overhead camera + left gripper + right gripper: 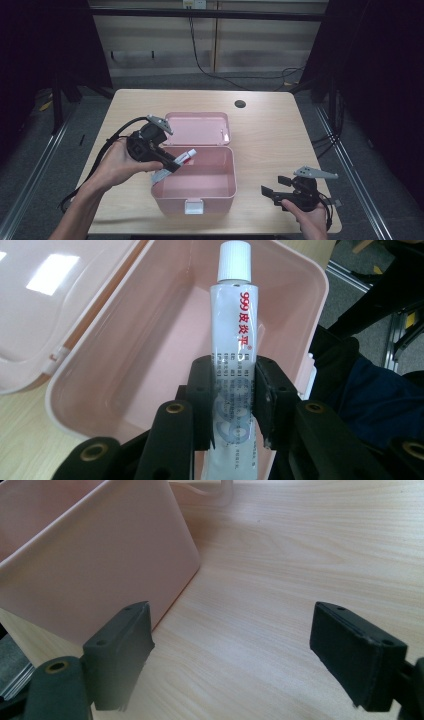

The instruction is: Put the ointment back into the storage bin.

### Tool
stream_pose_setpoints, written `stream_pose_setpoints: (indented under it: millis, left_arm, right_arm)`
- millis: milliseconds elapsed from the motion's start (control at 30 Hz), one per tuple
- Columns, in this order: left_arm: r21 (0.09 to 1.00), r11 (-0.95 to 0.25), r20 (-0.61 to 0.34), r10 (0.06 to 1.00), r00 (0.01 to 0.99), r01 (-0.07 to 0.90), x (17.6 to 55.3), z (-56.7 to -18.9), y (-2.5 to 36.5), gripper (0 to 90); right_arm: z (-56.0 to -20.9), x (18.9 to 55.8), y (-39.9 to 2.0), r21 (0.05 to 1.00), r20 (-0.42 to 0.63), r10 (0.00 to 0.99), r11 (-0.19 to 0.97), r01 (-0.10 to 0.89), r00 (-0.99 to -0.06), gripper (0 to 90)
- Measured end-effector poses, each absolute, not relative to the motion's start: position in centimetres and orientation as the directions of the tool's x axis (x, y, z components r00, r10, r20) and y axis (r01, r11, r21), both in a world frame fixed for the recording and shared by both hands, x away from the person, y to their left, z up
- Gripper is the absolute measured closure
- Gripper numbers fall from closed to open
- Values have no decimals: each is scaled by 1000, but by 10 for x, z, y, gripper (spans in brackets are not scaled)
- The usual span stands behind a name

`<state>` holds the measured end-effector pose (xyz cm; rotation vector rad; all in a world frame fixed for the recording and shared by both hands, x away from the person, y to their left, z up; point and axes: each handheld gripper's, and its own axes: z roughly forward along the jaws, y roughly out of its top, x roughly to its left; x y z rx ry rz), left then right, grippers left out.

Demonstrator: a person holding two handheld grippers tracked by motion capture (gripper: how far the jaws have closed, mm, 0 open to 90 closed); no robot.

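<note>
- Left gripper point(232, 390) clamps one white ointment tube point(235, 340) by its lower body, cap pointing forward, so the tube can go cap-first into the box.
- One pink box point(220, 192) stands open, lid point(200, 127) folded back behind it; the tube hangs over the box's left rim, above the bare interior.
- Right gripper point(280, 192), jaws spread and holding nothing, waits on the table point(270, 130) just right of the box.

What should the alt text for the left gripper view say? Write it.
The left gripper is shut on a white ointment tube with red lettering, cap pointing away, held above an open pink plastic box on a wooden table.
</note>
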<state>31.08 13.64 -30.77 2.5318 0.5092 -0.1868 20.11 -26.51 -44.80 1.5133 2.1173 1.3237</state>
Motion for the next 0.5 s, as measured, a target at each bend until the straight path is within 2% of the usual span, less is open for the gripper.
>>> stream_pose_setpoints:
  millis: [267, 500]
  left_arm:
    - [485, -775, -252, 320, 913, 405, 314, -310, 124, 712]
    - [472, -801, -235, 289, 928, 368, 314, -314, 111, 712]
  right_arm:
    - [-448, 201, -265, 762, 306, 843, 62, 644, -443, 168]
    - [-448, 201, -265, 763, 305, 842, 64, 644, -445, 168]
